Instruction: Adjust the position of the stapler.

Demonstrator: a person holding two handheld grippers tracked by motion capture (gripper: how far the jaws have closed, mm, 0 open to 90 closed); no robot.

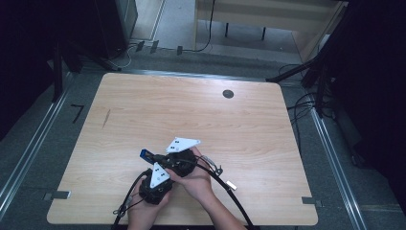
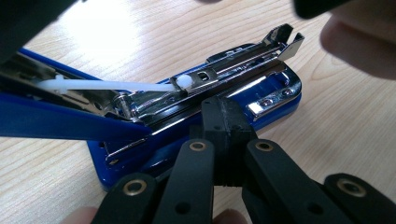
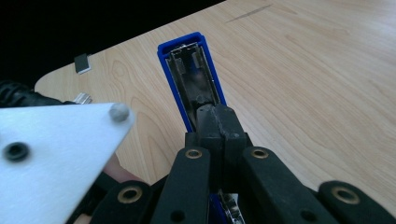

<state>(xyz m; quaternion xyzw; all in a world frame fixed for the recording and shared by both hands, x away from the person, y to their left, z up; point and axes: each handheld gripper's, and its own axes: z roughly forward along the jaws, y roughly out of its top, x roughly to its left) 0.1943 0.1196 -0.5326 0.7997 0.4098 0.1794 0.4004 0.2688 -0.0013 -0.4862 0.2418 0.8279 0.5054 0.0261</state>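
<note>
**Blue Stapler Opened Up Near the Front of the Bench**

Seen from the high view: a wooden bench (image 1: 201,120), bare but for a dark round hole (image 1: 228,94) far back. Near the front edge, two hands close together, left gripper (image 1: 154,184) and right gripper (image 1: 179,158) almost touching. Just past them, a small blue stapler (image 1: 144,154) peeking out. A little metal piece (image 1: 231,184) lying on the wood to the right of the hands.

Seen from the left gripper view: stapler (image 2: 196,107) flat on the bench, wide open, blue top lifted away at the left. Shiny metal track bare inside, with a white rod (image 2: 107,85) lying along it. Fingers (image 2: 229,135) pressed together, tips resting against the stapler's blue base beside the track, nothing pinched between them.

Seen from the right gripper view: stapler's blue top (image 3: 189,79) standing out ahead, its hollow metal inside facing the camera. Fingers (image 3: 219,126) pressed together, tips against the lower end of that blue top. Whether pinching it or just pushing, cannot tell.
</note>
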